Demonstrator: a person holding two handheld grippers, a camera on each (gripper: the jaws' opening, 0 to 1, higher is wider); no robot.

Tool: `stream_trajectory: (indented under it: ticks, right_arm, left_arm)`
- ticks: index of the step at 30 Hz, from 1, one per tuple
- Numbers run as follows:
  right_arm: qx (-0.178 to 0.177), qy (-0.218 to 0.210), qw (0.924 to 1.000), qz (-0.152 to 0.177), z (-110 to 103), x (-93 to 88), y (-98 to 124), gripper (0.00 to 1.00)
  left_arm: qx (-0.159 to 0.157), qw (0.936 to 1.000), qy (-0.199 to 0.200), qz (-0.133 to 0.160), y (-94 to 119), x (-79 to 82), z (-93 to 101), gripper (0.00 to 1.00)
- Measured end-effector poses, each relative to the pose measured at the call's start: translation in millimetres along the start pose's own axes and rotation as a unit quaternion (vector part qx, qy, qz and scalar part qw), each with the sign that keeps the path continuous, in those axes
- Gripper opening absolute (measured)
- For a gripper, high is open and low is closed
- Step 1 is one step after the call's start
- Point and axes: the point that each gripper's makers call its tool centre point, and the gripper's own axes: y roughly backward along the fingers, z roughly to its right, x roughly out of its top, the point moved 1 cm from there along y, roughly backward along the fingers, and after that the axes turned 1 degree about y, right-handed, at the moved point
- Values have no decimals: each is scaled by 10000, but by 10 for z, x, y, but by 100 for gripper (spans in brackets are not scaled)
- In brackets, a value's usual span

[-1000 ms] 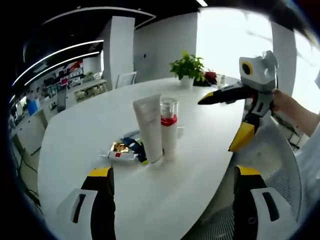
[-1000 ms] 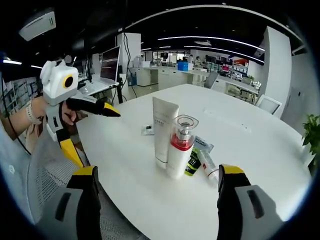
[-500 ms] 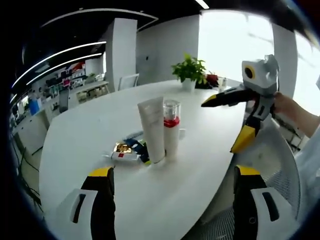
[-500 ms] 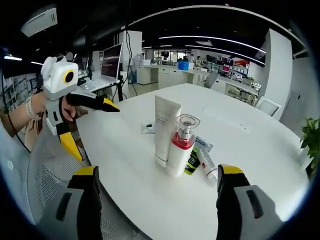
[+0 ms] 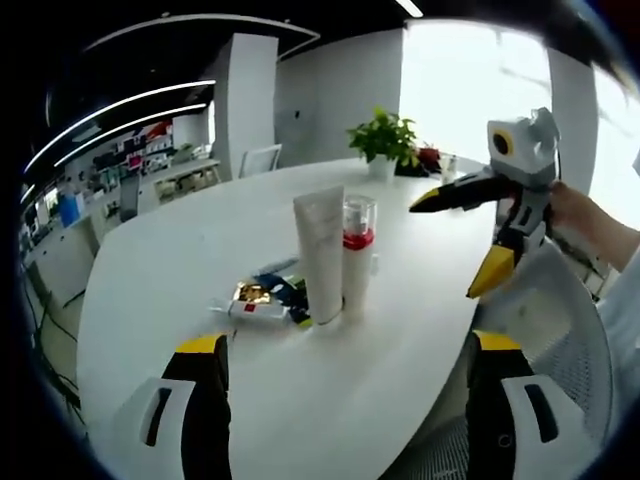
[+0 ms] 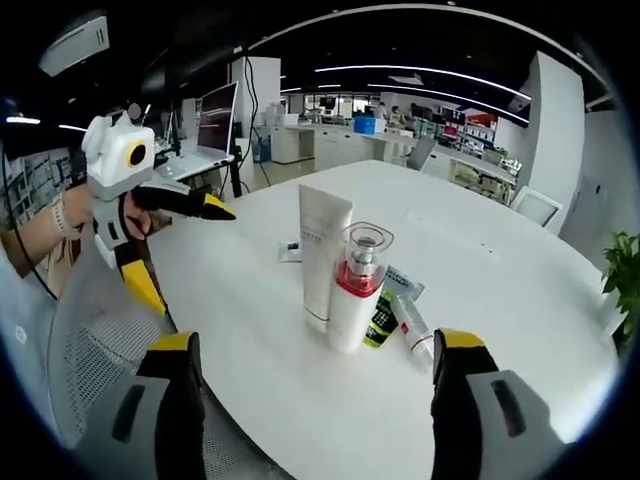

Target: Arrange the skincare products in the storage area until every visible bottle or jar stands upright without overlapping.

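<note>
On the white round table (image 6: pixel 520 300), a white tube (image 6: pixel 321 255) stands upright on its cap, touching a clear-capped pump bottle (image 6: pixel 352 290) with a red band. Small tubes (image 6: pixel 405 322) lie flat behind them. The left gripper view adds a gold-foil sachet (image 5: pixel 250 294) and a potted plant (image 5: pixel 385 138). The left gripper (image 5: pixel 345 410) and right gripper (image 6: pixel 315 405) are both spread wide, holding nothing, short of the products.
</note>
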Motion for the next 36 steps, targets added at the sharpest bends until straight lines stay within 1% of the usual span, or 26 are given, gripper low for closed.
stream_trajectory:
  ticks: [1,3,5,6,10,11,12,14,16,19,20,22,23,24,25,26,27,28,29,31,32,33,34,36]
  right_arm:
    - [41,112,9998,-132,-11,-44,-16,99]
    - [-51,219,9996,-147,3,-69,-47,99]
    - [0,102,9998,-197,4,-103,-64,99]
    - [6,46,9998,-170,9,-104,-68,99]
    - [-37,-79,9998,-158,47,-119,-78,100]
    - [-102,-182,9997,-90,75,-107,-82,100]
    - [-83,-208,9997,-69,76,-103,-83,99]
    - [-61,-265,9996,-91,86,-111,-96,99]
    - [-70,-271,9996,-85,95,-109,-103,99]
    - [-34,-352,9993,-95,99,-103,-113,98]
    - [-37,-369,9993,-78,101,-99,-112,97]
    - [-24,-394,9992,-18,104,-80,-113,96]
    - [-9,-403,9992,-31,105,-82,-117,96]
    - [-3,-418,9991,-84,109,-99,-125,96]
    - [-33,-426,9990,-110,123,-111,-132,96]
    - [-79,-407,9990,-170,144,-135,-140,96]
    - [-75,-398,9990,-211,150,-148,-144,95]
    - [-81,-404,9989,-217,160,-151,-139,95]
    - [-93,-412,9989,-207,168,-147,-134,94]
    - [-82,-418,9988,-246,181,-155,-131,97]
    - [-80,-401,9988,-269,185,-162,-131,98]
    - [-55,-408,9985,-351,190,-188,-140,99]
    - [-69,-406,9986,-328,199,-190,-141,99]
    - [-59,-455,9984,-332,203,-205,-144,99]
  left_arm:
    - [-9,10000,-17,-11,-8,-2,-15,97]
    - [-60,10000,-59,-46,-30,-7,-52,97]
    - [-112,9999,-103,-41,-46,8,-82,97]
    - [-128,9998,-124,-63,-57,9,-98,97]
    - [-217,9992,-250,-210,-115,-12,-177,97]
    - [-302,9991,-244,-193,-132,-4,-192,97]
    - [-338,9990,-229,-166,-143,7,-209,97]
    - [-321,9990,-296,-131,-172,31,-274,97]
    - [-287,9983,-477,-179,-198,34,-340,97]
    - [-264,9947,-841,-537,-242,-32,-471,97]
    - [-277,9939,-908,-566,-256,-33,-493,97]
    - [-274,9919,-1084,-610,-287,-17,-554,97]
    - [-289,9904,-1198,-630,-309,-2,-586,97]
    - [-296,9899,-1230,-636,-326,8,-604,97]
    - [-336,9888,-1318,-618,-354,34,-627,97]
    - [-400,9871,-1468,-506,-379,79,-629,97]
    - [-410,9865,-1524,-441,-397,108,-638,97]
    - [-439,9853,-1578,-491,-424,113,-654,97]
    - [-504,9829,-1693,-528,-445,115,-662,97]
    - [-515,9787,-1862,-693,-497,96,-724,97]
    - [-546,9737,-2071,-783,-529,87,-761,97]
    - [-567,9724,-2123,-790,-543,89,-767,97]
    - [-612,9708,-2155,-856,-576,77,-791,97]
    - [-818,9668,-2217,-975,-622,47,-802,97]
